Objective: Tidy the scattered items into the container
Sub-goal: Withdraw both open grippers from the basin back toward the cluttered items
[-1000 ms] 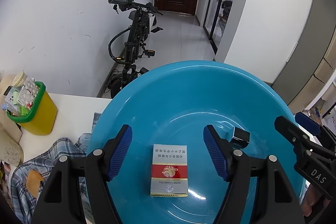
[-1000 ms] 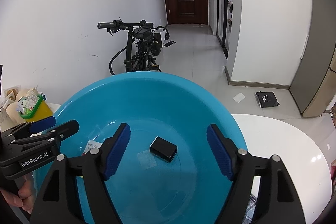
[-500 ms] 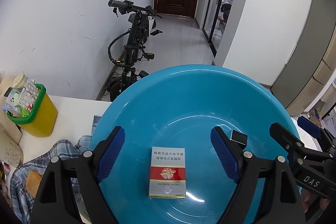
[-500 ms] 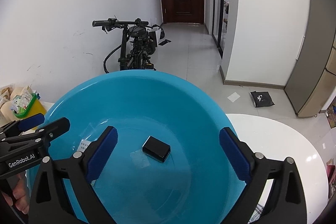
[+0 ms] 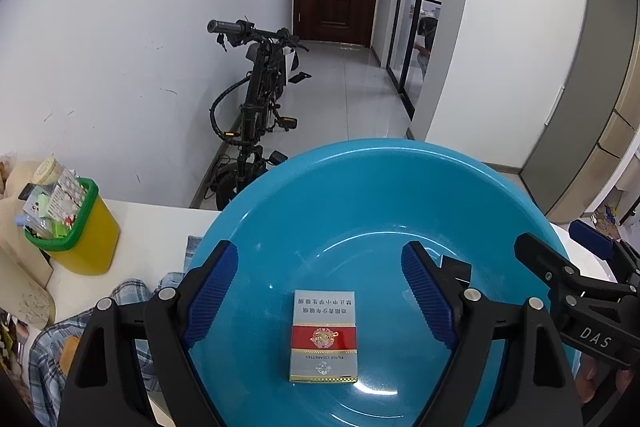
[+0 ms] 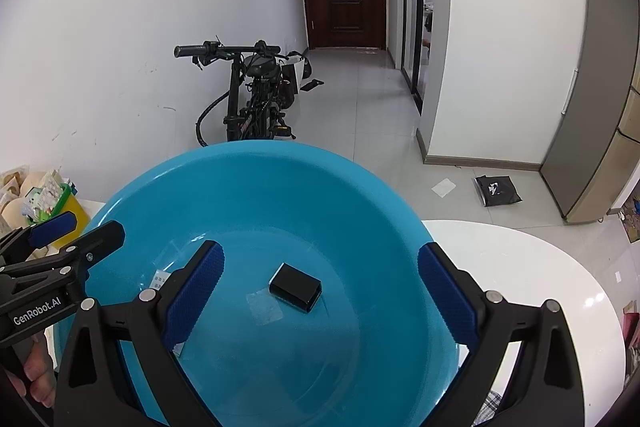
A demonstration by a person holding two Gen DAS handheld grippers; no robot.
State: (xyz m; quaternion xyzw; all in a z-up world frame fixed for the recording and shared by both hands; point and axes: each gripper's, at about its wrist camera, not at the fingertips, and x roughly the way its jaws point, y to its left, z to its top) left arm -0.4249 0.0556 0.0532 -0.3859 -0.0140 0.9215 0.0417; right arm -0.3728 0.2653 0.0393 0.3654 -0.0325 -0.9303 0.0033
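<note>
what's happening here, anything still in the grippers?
No. A person holds both grippers over a blue basin on a white table. The left gripper is open above a cigarette pack lying flat on the basin floor. The right gripper is open above a small black box, also lying in the basin. Neither touches its item. A plaid cloth lies on the table beside the basin.
</note>
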